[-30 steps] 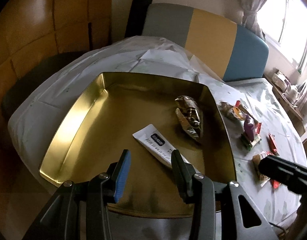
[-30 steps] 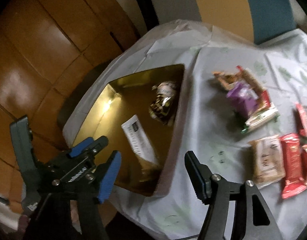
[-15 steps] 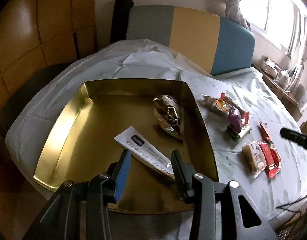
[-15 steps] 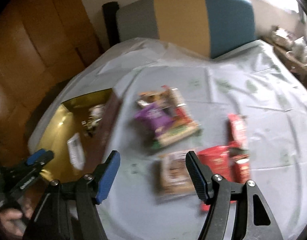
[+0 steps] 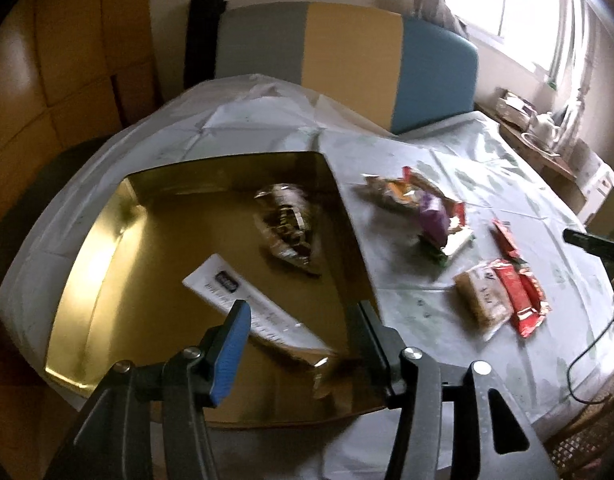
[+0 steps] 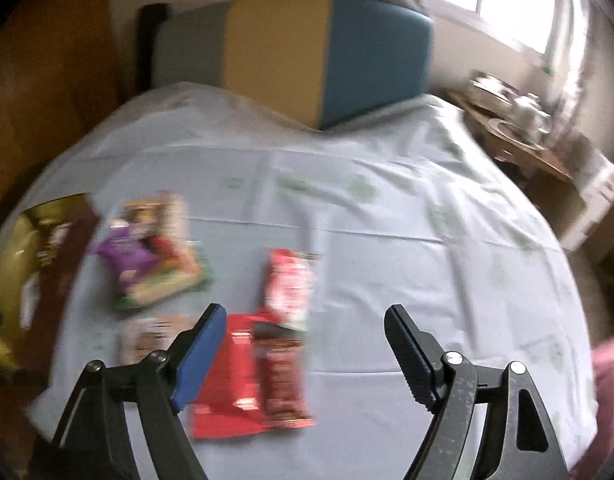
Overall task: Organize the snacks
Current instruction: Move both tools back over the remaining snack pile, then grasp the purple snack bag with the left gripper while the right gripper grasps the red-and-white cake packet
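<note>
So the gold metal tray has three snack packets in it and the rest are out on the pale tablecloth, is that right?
Not quite. The left wrist view shows two packets in the gold metal tray: a long white packet and a crinkly brown foil packet. The rest lie on the pale tablecloth.

Right wrist view motion-blurred, red packets point(image 6: 247, 376) unreadable, gold tray point(image 6: 11, 280) cut off
</note>
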Demonstrator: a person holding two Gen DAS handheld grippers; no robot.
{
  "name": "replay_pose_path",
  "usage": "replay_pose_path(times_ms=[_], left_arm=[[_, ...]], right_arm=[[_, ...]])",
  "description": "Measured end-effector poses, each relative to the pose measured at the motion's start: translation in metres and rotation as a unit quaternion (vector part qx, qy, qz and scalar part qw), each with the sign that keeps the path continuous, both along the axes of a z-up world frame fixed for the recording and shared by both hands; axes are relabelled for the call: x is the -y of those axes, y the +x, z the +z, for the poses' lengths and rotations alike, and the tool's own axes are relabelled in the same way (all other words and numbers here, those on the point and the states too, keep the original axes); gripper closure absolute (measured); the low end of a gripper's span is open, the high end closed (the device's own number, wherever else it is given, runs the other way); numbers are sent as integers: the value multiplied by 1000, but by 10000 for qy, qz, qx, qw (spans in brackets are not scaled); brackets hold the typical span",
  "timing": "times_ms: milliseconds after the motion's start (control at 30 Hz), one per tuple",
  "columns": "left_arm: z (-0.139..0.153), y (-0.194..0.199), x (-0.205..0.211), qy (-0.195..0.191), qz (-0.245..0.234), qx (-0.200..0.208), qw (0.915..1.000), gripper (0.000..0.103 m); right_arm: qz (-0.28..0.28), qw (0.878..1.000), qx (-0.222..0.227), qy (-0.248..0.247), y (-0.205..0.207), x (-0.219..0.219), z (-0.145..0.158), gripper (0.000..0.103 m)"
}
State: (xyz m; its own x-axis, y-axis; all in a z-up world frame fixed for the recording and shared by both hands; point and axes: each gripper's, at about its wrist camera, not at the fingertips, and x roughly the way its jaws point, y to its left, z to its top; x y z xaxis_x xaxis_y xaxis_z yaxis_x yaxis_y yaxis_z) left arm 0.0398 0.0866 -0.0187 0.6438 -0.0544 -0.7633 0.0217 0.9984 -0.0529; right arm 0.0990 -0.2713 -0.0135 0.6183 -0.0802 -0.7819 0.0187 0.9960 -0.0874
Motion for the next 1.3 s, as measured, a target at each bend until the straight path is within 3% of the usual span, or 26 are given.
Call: replay_pose_path(times_ms=[133, 200, 333, 467, 600, 800, 967, 1100, 1167, 1300], left_arm=[[9, 10, 12, -101, -119, 32, 9999, 49], [12, 18, 21, -260, -242, -31, 9994, 49], [16, 39, 47, -509, -651, -252, 9963, 54], [12, 64, 78, -417, -980, -409, 9935, 55], [1, 91, 95, -631, -946, -683, 9912, 55], [-21, 123, 118, -465, -847, -719, 9927, 54], [-38, 143, 124, -730, -794, -746, 9914, 42], [-46, 156, 131, -751, -733, -689, 9921, 41], [-51, 160, 134, -709, -772, -648, 9924, 63], [-46, 149, 135, -783, -906, -414, 9919, 69]], right_arm=[[-727, 9953, -293, 571, 6, 42, -18, 21], [-886, 9920, -225, 872, 7, 53, -15, 21], [-876, 9923, -150, 860, 5, 54, -12, 19], [-747, 9932, -103, 885, 1, 44, -11, 18], [-633, 9939, -66, 900, -2, 36, -9, 17], [-687, 9940, -57, 850, 1, 42, -8, 17], [-661, 9928, -45, 1001, 1, 44, -6, 15], [-569, 9935, -93, 979, 3, 40, -7, 14], [-547, 9940, -78, 943, 3, 39, -7, 14], [-496, 9949, -68, 879, 4, 36, -7, 14]])
